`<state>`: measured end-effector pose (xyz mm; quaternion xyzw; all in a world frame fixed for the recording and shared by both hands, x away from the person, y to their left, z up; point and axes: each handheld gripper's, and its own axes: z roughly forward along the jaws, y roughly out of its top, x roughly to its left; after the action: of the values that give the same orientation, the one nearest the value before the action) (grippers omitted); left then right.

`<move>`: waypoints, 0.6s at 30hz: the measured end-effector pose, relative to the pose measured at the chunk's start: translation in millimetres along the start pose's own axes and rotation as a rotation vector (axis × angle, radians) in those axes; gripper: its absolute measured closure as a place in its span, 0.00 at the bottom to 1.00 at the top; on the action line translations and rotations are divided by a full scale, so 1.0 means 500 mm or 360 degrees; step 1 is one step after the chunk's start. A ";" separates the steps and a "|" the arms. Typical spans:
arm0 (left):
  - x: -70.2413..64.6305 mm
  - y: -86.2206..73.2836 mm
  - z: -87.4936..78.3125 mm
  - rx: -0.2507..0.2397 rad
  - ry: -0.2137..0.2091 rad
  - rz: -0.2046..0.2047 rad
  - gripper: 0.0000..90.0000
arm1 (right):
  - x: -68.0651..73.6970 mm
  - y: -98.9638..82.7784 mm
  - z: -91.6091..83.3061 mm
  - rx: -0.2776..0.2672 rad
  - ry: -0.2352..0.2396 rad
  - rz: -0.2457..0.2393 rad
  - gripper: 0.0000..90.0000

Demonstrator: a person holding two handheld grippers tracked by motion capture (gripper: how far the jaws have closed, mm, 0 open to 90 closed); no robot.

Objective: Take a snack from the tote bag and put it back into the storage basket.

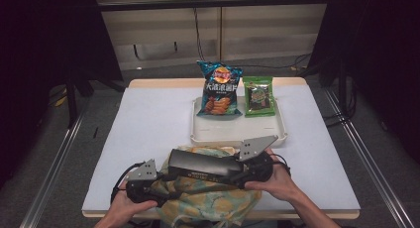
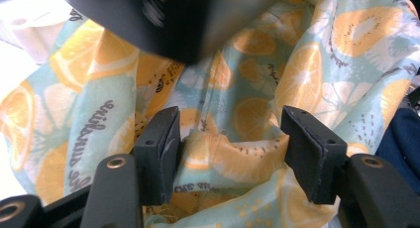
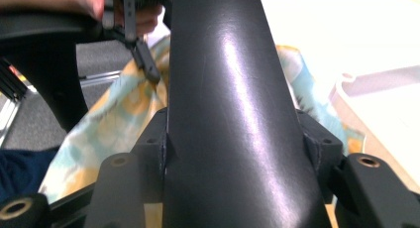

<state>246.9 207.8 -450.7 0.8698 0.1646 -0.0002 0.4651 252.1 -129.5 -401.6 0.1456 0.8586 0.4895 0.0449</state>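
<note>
A cloth bag (image 1: 208, 200) printed with orange slices lies at the table's near edge, partly hanging over it. My right gripper (image 1: 233, 171) is shut on a glossy black cylinder (image 1: 203, 163) and holds it level just above the bag's mouth. In the right gripper view the cylinder (image 3: 228, 104) runs away from me between the two pads. My left gripper (image 2: 230, 148) is shut on a bunched fold of the bag's fabric (image 2: 307, 79), which spans from pad to pad. The cylinder's blurred end (image 2: 148, 20) hangs over that fold.
A white tray (image 1: 237, 136) stands behind the bag and carries a blue bag of chips (image 1: 218, 89) and a green snack packet (image 1: 258, 96). A white sheet (image 1: 148, 119) covers the table. Dark curtains hang at both sides.
</note>
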 end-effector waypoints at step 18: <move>-0.008 0.008 -0.025 -0.0180 0.0015 0.0012 0.37 | -0.037 0.047 -0.034 -0.0047 -0.0041 -0.0021 0.48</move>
<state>242.4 214.8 -439.7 0.8427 0.1631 0.0150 0.5129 271.1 -137.7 -374.1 0.1457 0.8516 0.4998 0.0614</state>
